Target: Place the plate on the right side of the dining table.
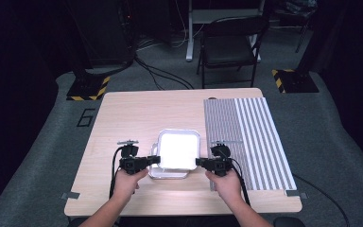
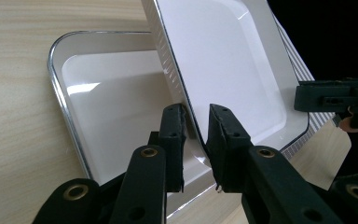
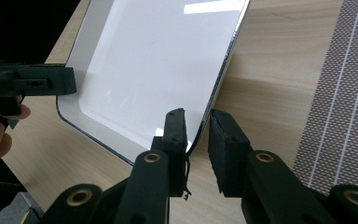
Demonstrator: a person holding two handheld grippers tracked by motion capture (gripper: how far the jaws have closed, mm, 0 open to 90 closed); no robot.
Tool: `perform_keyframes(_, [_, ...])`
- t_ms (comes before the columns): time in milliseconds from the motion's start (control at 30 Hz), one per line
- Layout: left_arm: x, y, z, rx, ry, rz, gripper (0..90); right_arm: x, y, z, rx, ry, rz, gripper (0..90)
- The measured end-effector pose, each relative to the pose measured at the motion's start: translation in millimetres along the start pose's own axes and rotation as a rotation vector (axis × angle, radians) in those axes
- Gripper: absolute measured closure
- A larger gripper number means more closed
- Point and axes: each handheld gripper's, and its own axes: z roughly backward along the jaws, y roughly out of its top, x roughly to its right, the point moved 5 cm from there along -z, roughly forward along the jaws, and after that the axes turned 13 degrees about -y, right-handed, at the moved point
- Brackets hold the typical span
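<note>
Upper tray (image 1: 178,149) pinched at left and right rims by left gripper (image 1: 157,160) and right gripper (image 1: 199,162) fingers, above lower tray (image 2: 98,107). Could slip and fall back if one thin-rim grip loosens.

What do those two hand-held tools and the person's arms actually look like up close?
Both are black. The left gripper and the right gripper each end in two flat, blocky black jaws on arms dotted with brass-ringed holes. A black cable trails from each back along the forearm. The left one carries a small grey plate on top. The forearms are bare, with no sleeves or gloves in sight.
</note>
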Motion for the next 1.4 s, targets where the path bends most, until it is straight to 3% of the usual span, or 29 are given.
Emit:
perform_keyframes(667, [8.9,2.4,-16.9,-0.013,-0.017,-0.012,74.4,14.0,3.8,9.5,0.012,-0.014,-0.015,78.3])
perform_keyframes(700, [10.4,2.4,-18.7,-0.006,-0.018,0.004,74.1,15.5,4.1,10.1,0.012,-0.02,-0.016,78.4])
perform_keyframes(833, [11.6,3.8,-24.1,-0.019,-0.017,-0.016,74.1,20.4,5.4,12.4,0.014,-0.022,-0.021,78.7])
perform_keyframes(1067, [17.7,6.1,-32.8,-0.016,-0.025,0.002,74.0,29.2,7.0,17.3,0.021,-0.033,-0.038,79.0])
perform_keyframes(1267, [20.0,7.0,-38.9,-0.029,-0.023,-0.018,74.0,34.8,7.0,20.8,0.02,-0.038,-0.041,79.1])
perform_keyframes(1300, [21.9,7.1,-40.8,-0.019,-0.027,0.0,74.0,35.8,7.3,21.6,0.027,-0.04,-0.042,79.1])
perform_keyframes(1400, [22.2,7.9,-42.6,-0.031,-0.028,-0.021,74.0,38.4,7.6,23.8,0.029,-0.039,-0.048,79.1])
